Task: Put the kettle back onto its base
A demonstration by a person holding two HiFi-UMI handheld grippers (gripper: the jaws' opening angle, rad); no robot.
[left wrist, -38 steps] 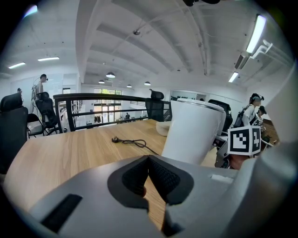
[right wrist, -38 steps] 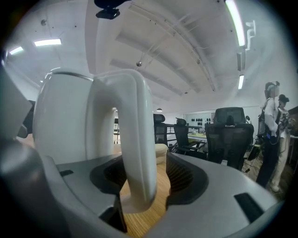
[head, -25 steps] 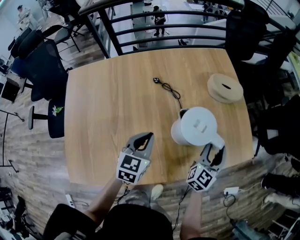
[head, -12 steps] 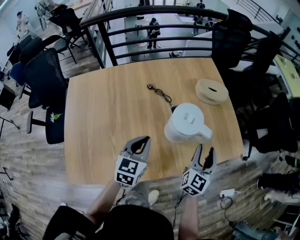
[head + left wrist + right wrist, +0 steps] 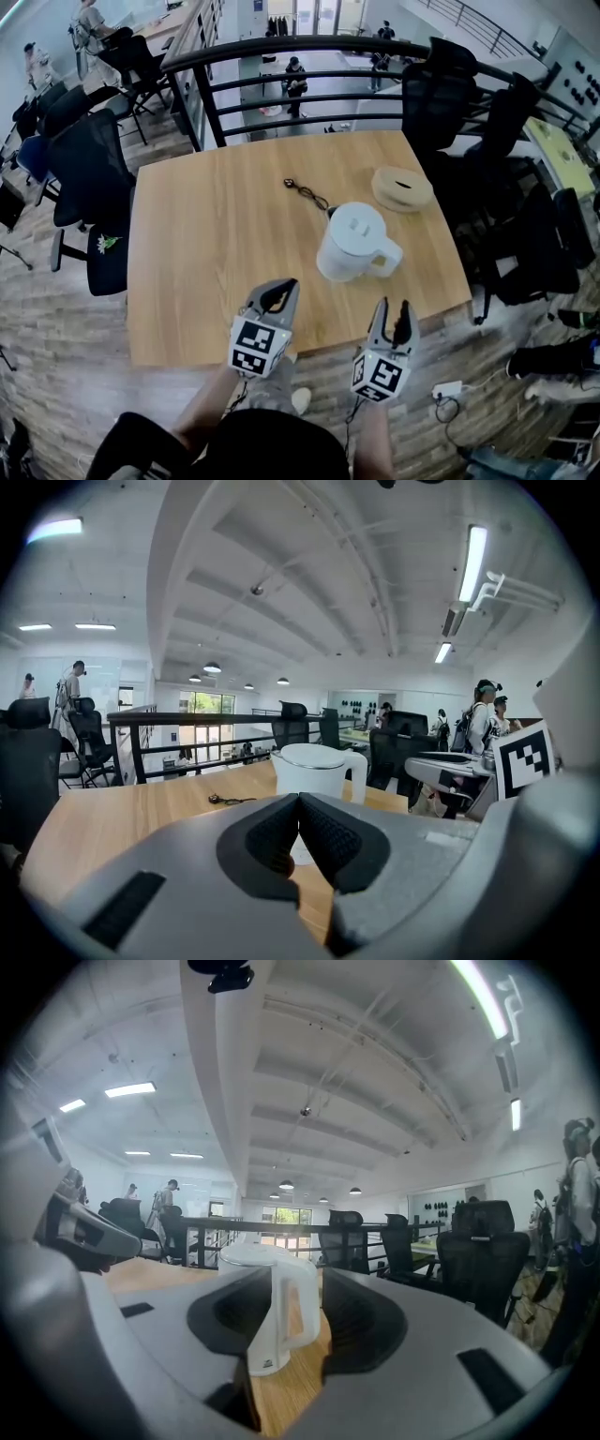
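Observation:
The white kettle (image 5: 354, 242) stands upright on the wooden table (image 5: 206, 253), its handle turned to the right front. A black cord (image 5: 305, 192) runs under it from behind; the base itself is hidden beneath it. My right gripper (image 5: 394, 314) hangs over the table's near edge, well short of the handle; its jaws have just been closing and stand open, nothing between the pads. In the right gripper view the kettle (image 5: 265, 1340) shows ahead, beyond the right gripper (image 5: 289, 1283). My left gripper (image 5: 278, 292) is shut and holds nothing; the kettle (image 5: 314, 766) lies beyond the left gripper (image 5: 299, 801).
A round wooden disc (image 5: 401, 187) lies at the table's far right corner. A black railing (image 5: 281, 56) runs behind the table. Office chairs stand at the left (image 5: 89, 178) and at the back right (image 5: 441, 84). People stand in the background.
Both grippers have drawn back from the kettle toward the table's near edge and risen. The right gripper, earlier right at the handle, is now apart from it with narrower jaws.

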